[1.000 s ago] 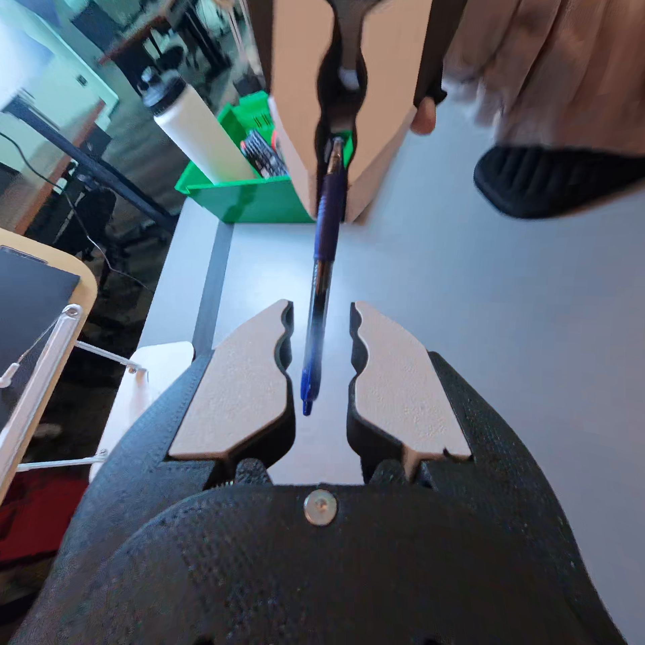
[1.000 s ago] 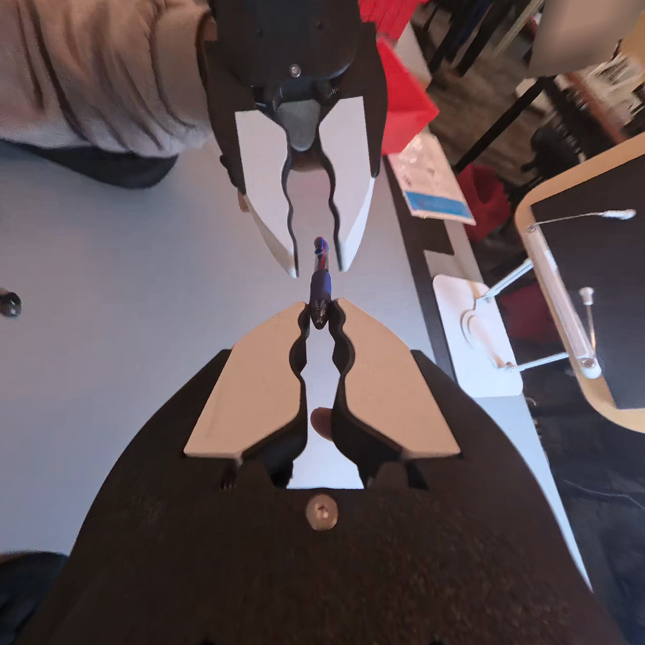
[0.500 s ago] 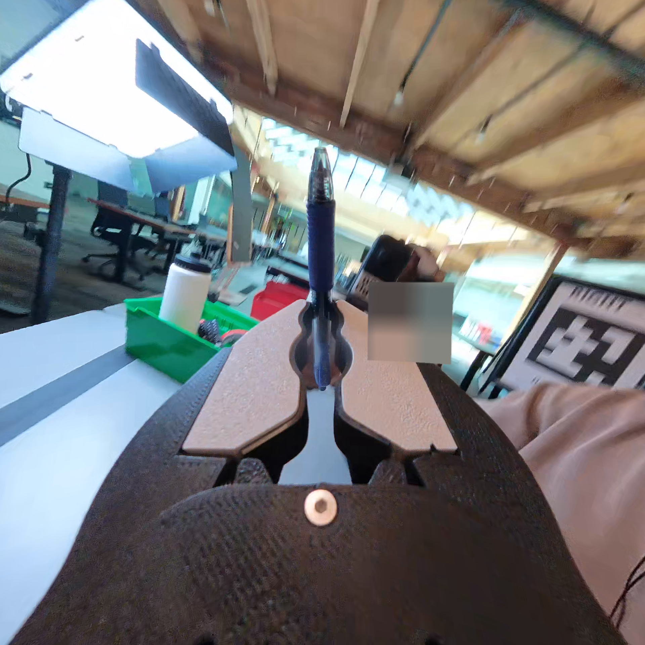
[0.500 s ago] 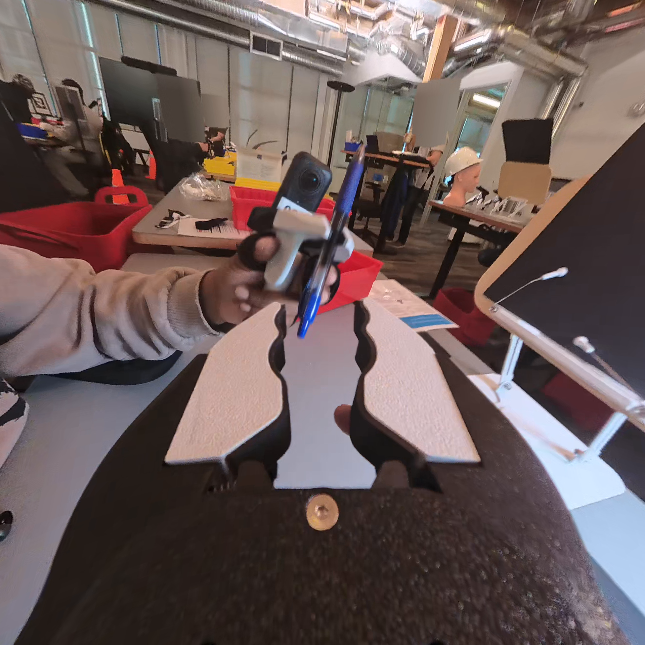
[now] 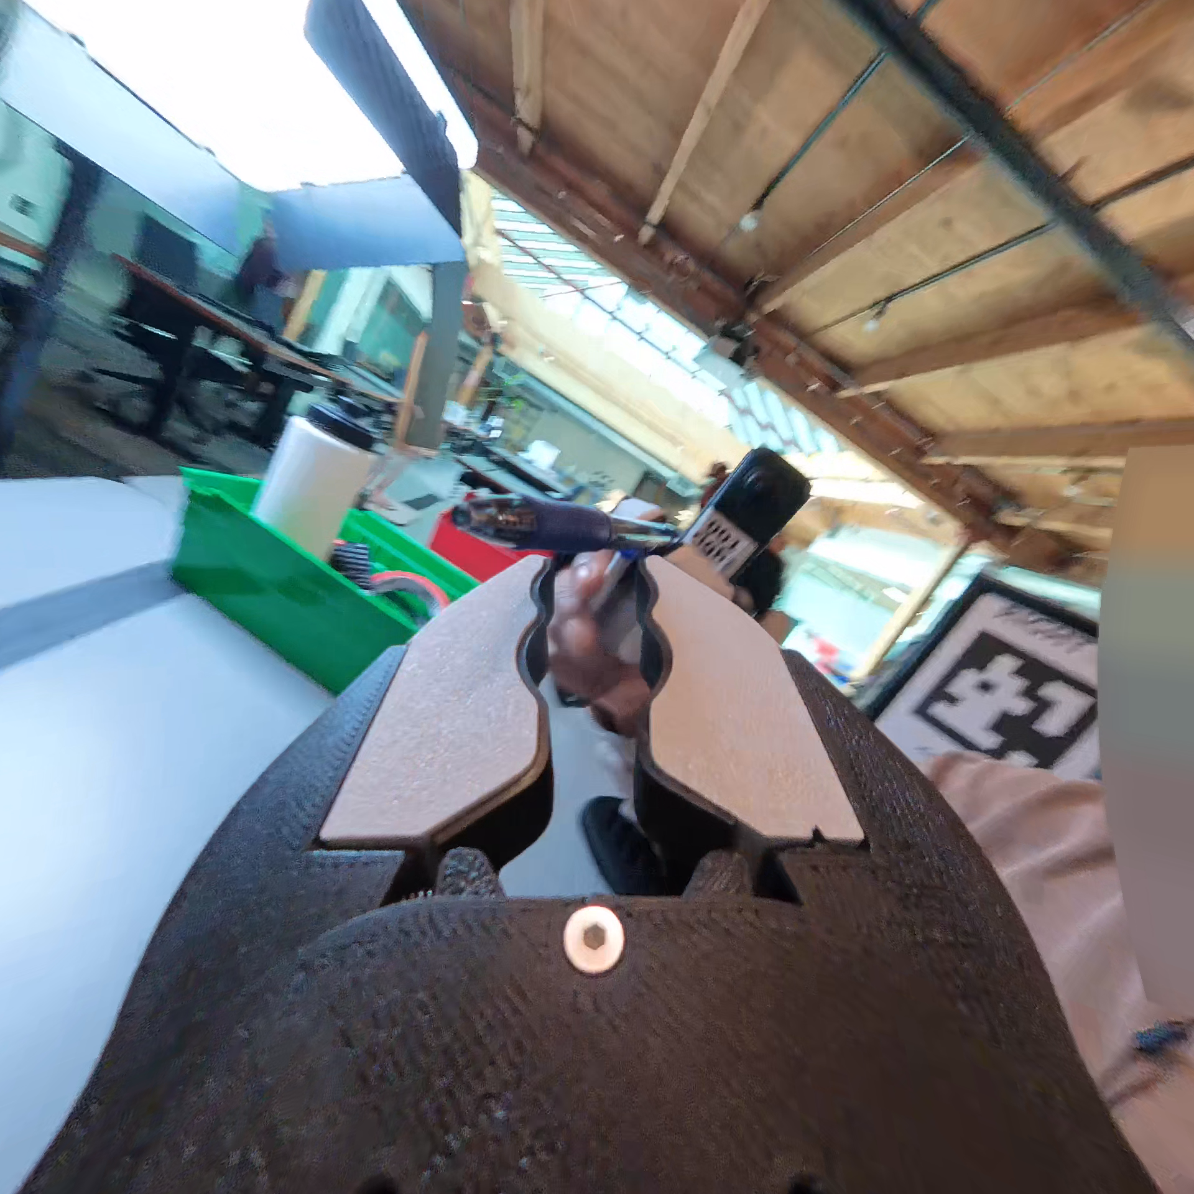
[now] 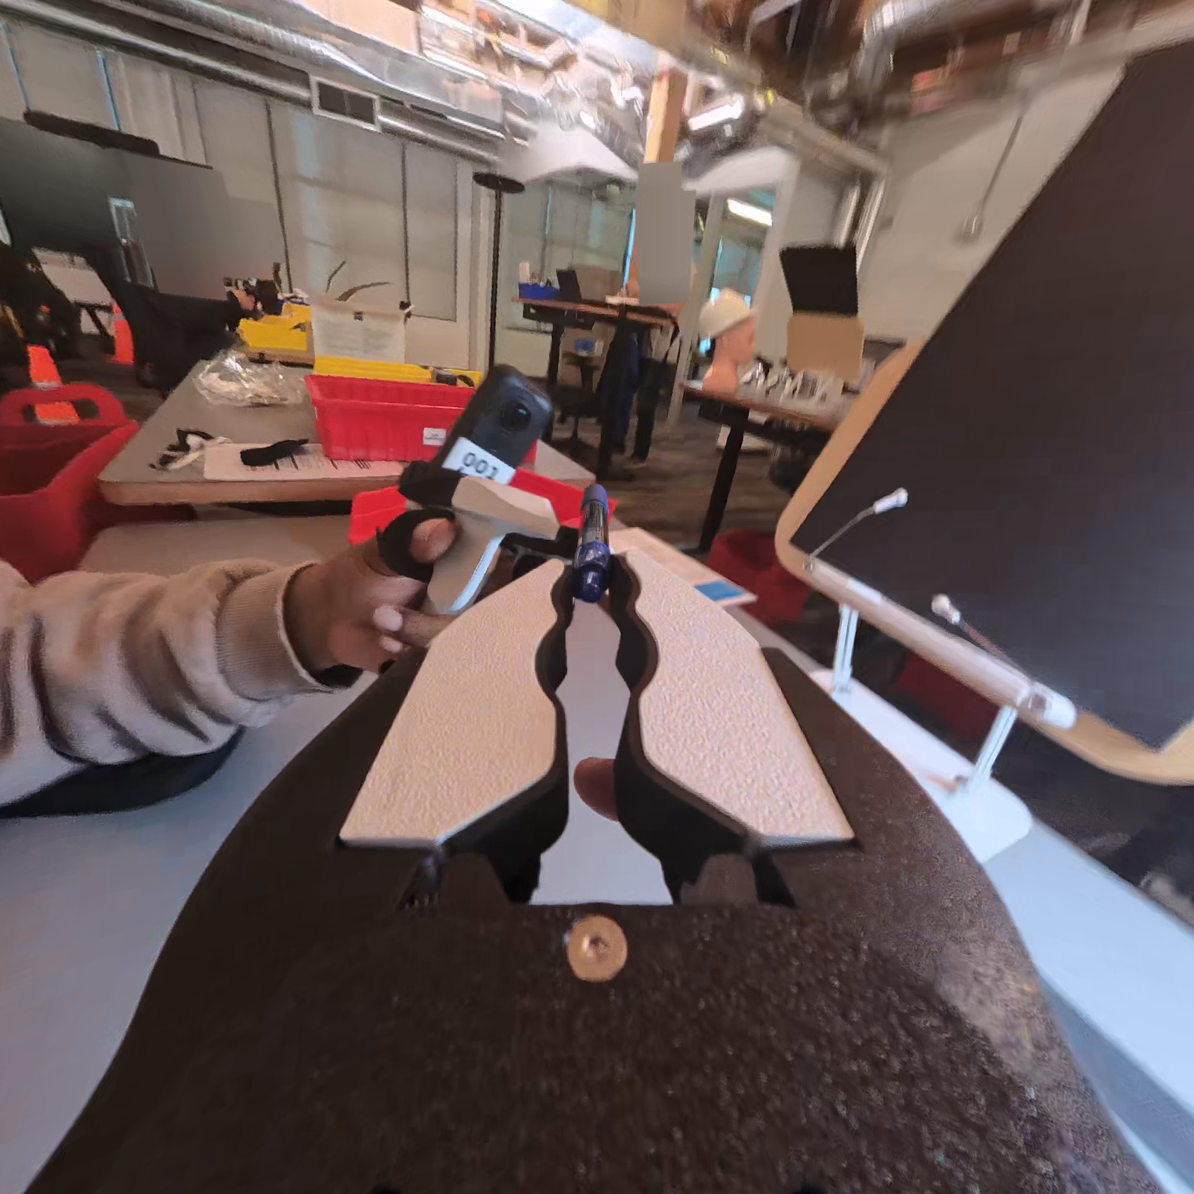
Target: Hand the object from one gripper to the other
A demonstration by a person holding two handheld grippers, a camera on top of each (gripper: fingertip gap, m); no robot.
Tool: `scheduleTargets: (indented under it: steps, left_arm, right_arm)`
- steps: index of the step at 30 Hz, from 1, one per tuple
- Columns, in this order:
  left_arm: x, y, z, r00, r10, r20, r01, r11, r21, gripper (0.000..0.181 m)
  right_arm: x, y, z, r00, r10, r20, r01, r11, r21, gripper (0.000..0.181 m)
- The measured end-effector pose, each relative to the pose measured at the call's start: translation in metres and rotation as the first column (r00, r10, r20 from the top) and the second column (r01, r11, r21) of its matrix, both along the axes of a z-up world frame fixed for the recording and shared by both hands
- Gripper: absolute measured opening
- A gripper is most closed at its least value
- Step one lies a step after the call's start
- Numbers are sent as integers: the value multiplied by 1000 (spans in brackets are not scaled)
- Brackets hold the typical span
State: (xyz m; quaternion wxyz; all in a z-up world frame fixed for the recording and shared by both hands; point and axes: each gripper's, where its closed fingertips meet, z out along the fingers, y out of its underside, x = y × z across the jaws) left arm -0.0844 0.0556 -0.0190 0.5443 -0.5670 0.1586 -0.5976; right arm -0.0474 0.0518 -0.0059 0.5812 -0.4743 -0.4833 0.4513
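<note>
Handover of a slim blue plastic ballpoint pen with a dark rubber grip sleeve (image 6: 591, 549), held in the air above the grey surface (image 6: 129, 904). The right gripper (image 6: 591, 572) has its fingers drawn in to a pen-wide gap at the tips, pinching the pen's near end so that the barrel juts forward. The left gripper (image 5: 593, 568) has its fingers parted wider than the barrel. The pen (image 5: 568, 524) lies crosswise just beyond the tips, and contact cannot be confirmed. Judged properties: light, stiff and not fragile, but smooth and round, so it can swivel or slide in a tip pinch. The rubber sleeve looks the surest place to grip, and a hold nearer mid-barrel would curb the leverage of the long free end.
</note>
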Motion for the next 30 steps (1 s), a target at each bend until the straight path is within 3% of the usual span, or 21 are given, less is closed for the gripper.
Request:
scheduleTargets:
  steps: [3,5,8,11,14,15,16,17,20,22,24,25,27,28,30]
  left_arm:
    - [-19,12,-4,957,219,-191,-196,971,135,31]
    - [-31,18,-7,851,395,-346,-308,909,280,36]
    - [-37,22,-13,548,654,-522,-340,744,576,43]
    - [-28,31,-40,251,728,-638,-227,685,693,49]
    - [-30,40,-59,18,797,-603,-114,601,791,28]
    - [-29,40,-64,-16,800,-600,-64,598,799,20]
    - [-25,39,-71,0,771,-636,-46,636,771,11]
    - [-18,36,-75,82,710,-699,-77,704,706,11]
    - [5,14,-79,477,355,-804,-97,931,353,11]
    - [9,2,-74,656,138,-742,-62,990,129,11]
    - [11,-6,-75,759,-49,-649,-6,997,-82,11]
    - [11,-6,-72,807,-85,-585,0,990,-143,11]
    - [17,-10,-75,855,-189,-484,56,959,-277,11]
    - [22,-12,-79,855,-233,-464,85,945,-317,11]
    - [32,-17,-91,840,-293,-457,126,924,-360,11]
  right_arm:
    - [17,18,11,999,-36,-14,33,980,-195,10]
    - [23,28,7,999,-42,23,47,953,-300,11]
    - [24,41,-11,992,-71,102,105,916,-388,10]
    - [10,35,-28,990,-7,138,72,880,-469,10]
    - [-3,21,-35,990,72,119,3,845,-535,11]
    - [-4,21,-34,992,64,105,3,842,-539,11]
    - [-4,20,-32,993,69,101,-5,845,-535,12]
    - [-3,19,-27,995,79,69,-32,854,-520,12]
    - [9,14,10,988,94,-119,-131,923,-363,24]
    - [20,6,25,988,65,-139,-80,991,-106,31]
    - [26,0,27,992,-33,-123,62,969,240,34]
    - [26,-3,23,989,-99,-112,138,892,431,34]
    - [14,-2,-4,967,-251,-41,192,617,764,38]
    - [5,4,-26,944,-329,25,147,487,861,46]
    - [-12,13,-60,912,-401,86,75,369,927,56]
